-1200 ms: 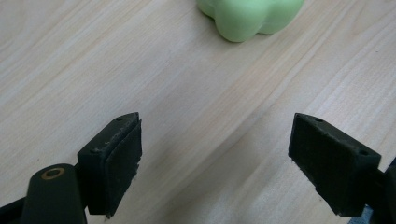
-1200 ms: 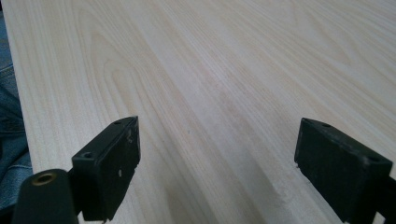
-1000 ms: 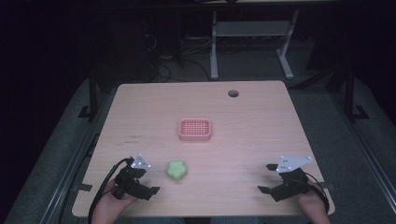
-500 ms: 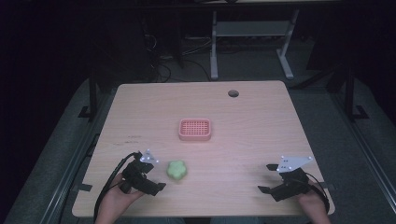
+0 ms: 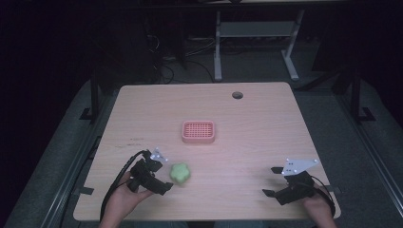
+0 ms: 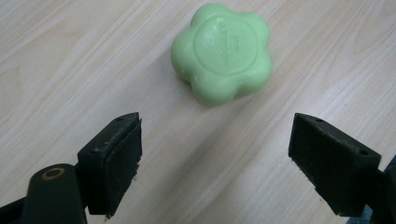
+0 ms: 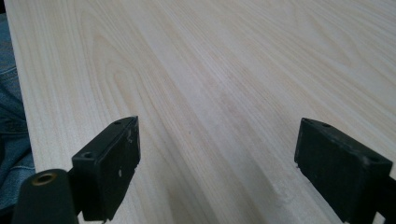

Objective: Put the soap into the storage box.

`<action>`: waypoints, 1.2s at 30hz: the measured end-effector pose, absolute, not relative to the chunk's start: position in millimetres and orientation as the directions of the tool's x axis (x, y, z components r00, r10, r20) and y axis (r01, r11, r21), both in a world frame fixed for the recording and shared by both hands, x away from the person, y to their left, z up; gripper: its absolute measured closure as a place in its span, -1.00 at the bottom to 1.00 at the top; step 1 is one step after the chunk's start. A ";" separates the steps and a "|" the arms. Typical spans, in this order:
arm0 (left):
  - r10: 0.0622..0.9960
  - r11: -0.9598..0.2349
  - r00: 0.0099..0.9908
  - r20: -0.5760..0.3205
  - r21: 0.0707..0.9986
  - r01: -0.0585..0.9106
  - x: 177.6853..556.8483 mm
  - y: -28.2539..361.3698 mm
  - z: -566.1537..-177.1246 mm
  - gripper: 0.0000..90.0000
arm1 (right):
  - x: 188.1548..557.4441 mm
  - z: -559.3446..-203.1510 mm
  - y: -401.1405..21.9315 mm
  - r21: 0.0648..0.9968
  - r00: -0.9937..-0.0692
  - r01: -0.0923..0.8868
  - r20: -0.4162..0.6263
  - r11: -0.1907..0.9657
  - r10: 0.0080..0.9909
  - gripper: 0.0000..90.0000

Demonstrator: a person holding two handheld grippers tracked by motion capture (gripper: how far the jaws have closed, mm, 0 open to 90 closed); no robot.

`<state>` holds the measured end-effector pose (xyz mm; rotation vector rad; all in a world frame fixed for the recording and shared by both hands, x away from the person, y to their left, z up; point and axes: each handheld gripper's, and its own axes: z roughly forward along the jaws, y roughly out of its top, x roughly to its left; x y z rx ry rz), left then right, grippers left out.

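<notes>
Soap [image 6: 222, 52] — a green, flower-shaped bar — lies flat on the wooden table [image 5: 266, 137] just ahead of the left gripper [image 6: 215, 154], whose jaws stand wide apart with the bar not yet between them. The right gripper [image 7: 219, 163] — also spread wide — holds nothing, bare wood ahead of it. A pink ridged tray [image 5: 198, 131] sits farther beyond the left gripper.

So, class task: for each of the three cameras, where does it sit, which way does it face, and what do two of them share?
High view: above the table's near side, looking forward and down; forearms, left gripper, right gripper.
Left gripper view: on the left gripper, looking past its open jaws at the green soap.
Right gripper view: on the right gripper, looking across bare wood; blue cloth at left.
Shared: high and left gripper views both show the green soap.
</notes>
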<state>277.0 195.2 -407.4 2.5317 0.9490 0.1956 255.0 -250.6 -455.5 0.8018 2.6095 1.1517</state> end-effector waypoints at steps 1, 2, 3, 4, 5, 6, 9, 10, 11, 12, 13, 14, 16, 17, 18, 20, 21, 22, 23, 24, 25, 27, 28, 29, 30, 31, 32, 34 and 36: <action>0.652 -0.678 0.758 -0.021 0.433 0.595 278.8 191.5 -407.4 -0.61 | 255.1 -455.6 -250.5 0.727 -0.840 0.404 0.053 0.556 0.541 -0.69; 0.652 -0.678 0.758 -0.021 0.433 0.595 278.8 191.5 -407.4 -0.61 | 255.1 -455.6 -250.5 0.727 -0.840 0.404 0.053 0.556 0.541 -0.69; 0.649 -0.683 0.761 -0.016 0.429 0.592 279.7 189.6 -407.5 -0.61 | 255.0 -455.6 -250.4 0.727 -0.839 0.404 0.053 0.556 0.541 -0.69; 0.648 -0.685 0.762 -0.015 0.425 0.591 280.4 187.4 -407.7 -0.61 | 254.9 -455.5 -250.4 0.727 -0.839 0.403 0.052 0.556 0.541 -0.69; 0.644 -0.692 0.765 -0.010 0.419 0.588 281.4 185.5 -407.8 -0.61 | 254.9 -455.4 -250.5 0.727 -0.840 0.402 0.052 0.556 0.540 -0.69; 0.643 -0.694 0.766 -0.009 0.417 0.587 282.4 183.6 -408.0 -0.61 | 254.8 -455.2 -250.6 0.727 -0.839 0.405 0.054 0.554 0.542 -0.69; 0.641 -0.696 0.768 -0.012 0.412 0.588 285.1 178.7 -408.7 -0.61 | 254.9 -455.1 -251.1 0.728 -0.839 0.405 0.055 0.554 0.541 -0.69; 0.639 -0.698 0.769 -0.013 0.409 0.588 286.2 177.4 -408.8 -0.61 | 254.9 -455.1 -251.2 0.728 -0.839 0.404 0.055 0.553 0.541 -0.69; 0.639 -0.700 0.769 -0.013 0.405 0.589 287.2 176.0 -409.1 -0.61 | 254.9 -455.2 -251.2 0.729 -0.839 0.403 0.054 0.553 0.541 -0.69; 0.638 -0.701 0.770 -0.016 0.403 0.589 288.1 174.6 -409.5 -0.61 | 254.9 -455.2 -251.3 0.729 -0.840 0.402 0.053 0.554 0.540 -0.69; 0.638 -0.701 0.770 -0.017 0.401 0.590 288.7 173.0 -409.7 -0.61 | 255.0 -455.2 -251.3 0.730 -0.840 0.401 0.053 0.554 0.540 -0.69; 0.634 -0.707 0.773 -0.009 0.399 0.585 289.8 171.7 -409.6 -0.61 | 255.0 -455.2 -251.3 0.731 -0.840 0.400 0.052 0.553 0.539 -0.69; 0.637 -0.706 0.771 -0.004 0.397 0.586 291.0 168.7 -409.1 -0.61 | 255.0 -455.1 -251.4 0.731 -0.841 0.399 0.051 0.553 0.539 -0.69; 0.636 -0.707 0.772 -0.005 0.398 0.585 291.6 167.5 -409.0 -0.61 | 255.0 -455.1 -251.5 0.731 -0.841 0.399 0.051 0.553 0.539 -0.69; 0.634 -0.707 0.773 -0.008 0.399 0.584 292.3 166.2 -408.8 -0.61 | 255.1 -455.1 -251.6 0.731 -0.841 0.399 0.050 0.553 0.539 -0.69; 0.632 -0.711 0.775 -0.005 0.393 0.583 293.7 163.7 -408.5 -0.61 | 255.1 -455.2 -251.7 0.733 -0.840 0.399 0.052 0.551 0.539 -0.69; 0.632 -0.713 0.775 -0.004 0.390 0.583 294.5 162.7 -408.5 -0.61 | 255.0 -455.2 -251.7 0.732 -0.840 0.401 0.053 0.551 0.540 -0.69; 0.633 -0.711 0.774 -0.007 0.390 0.585 295.6 161.7 -408.7 -0.61 | 255.1 -455.3 -251.7 0.732 -0.840 0.400 0.053 0.552 0.539 -0.69; 0.633 -0.712 0.774 -0.008 0.387 0.586 296.4 160.8 -408.8 -0.61 | 255.1 -455.4 -251.6 0.732 -0.841 0.400 0.053 0.552 0.539 -0.69; 0.634 -0.713 0.774 -0.005 0.385 0.586 297.2 159.7 -409.1 -0.61 | 255.2 -455.5 -251.5 0.732 -0.841 0.399 0.053 0.552 0.538 -0.69; 0.636 -0.711 0.772 -0.006 0.384 0.589 297.7 158.6 -409.8 -0.61 | 255.2 -455.6 -251.3 0.732 -0.842 0.399 0.053 0.553 0.538 -0.69; 0.636 -0.713 0.772 -0.005 0.378 0.590 299.2 156.6 -411.3 -0.61 | 255.1 -455.5 -250.9 0.731 -0.843 0.397 0.052 0.555 0.535 -0.69; 0.635 -0.717 0.773 -0.001 0.372 0.589 300.0 155.7 -412.2 -0.61 | 255.0 -455.5 -250.7 0.731 -0.842 0.398 0.052 0.554 0.536 -0.69; 0.636 -0.716 0.771 -0.005 0.368 0.593 300.7 154.6 -413.1 -0.61 | 255.0 -455.5 -250.6 0.731 -0.843 0.398 0.053 0.554 0.536 -0.69; 0.638 -0.715 0.770 -0.005 0.369 0.594 301.4 153.7 -414.2 -0.61 | 255.1 -455.6 -250.7 0.732 -0.843 0.397 0.053 0.554 0.535 -0.69; 0.638 -0.716 0.770 -0.005 0.366 0.595 302.2 152.9 -414.9 -0.61 | 255.2 -455.6 -250.9 0.732 -0.844 0.397 0.053 0.554 0.535 -0.69; 0.639 -0.715 0.769 -0.005 0.364 0.596 303.2 152.0 -415.6 -0.61 | 255.0 -455.6 -250.9 0.733 -0.842 0.398 0.055 0.552 0.536 -0.69; 0.642 -0.713 0.766 -0.009 0.360 0.602 304.8 150.0 -416.7 -0.61 | 255.2 -455.6 -251.2 0.733 -0.843 0.397 0.054 0.552 0.535 -0.69; 0.642 -0.715 0.766 -0.006 0.356 0.602 306.8 148.0 -417.8 -0.61 | 255.2 -455.5 -251.5 0.734 -0.842 0.399 0.055 0.550 0.537 -0.69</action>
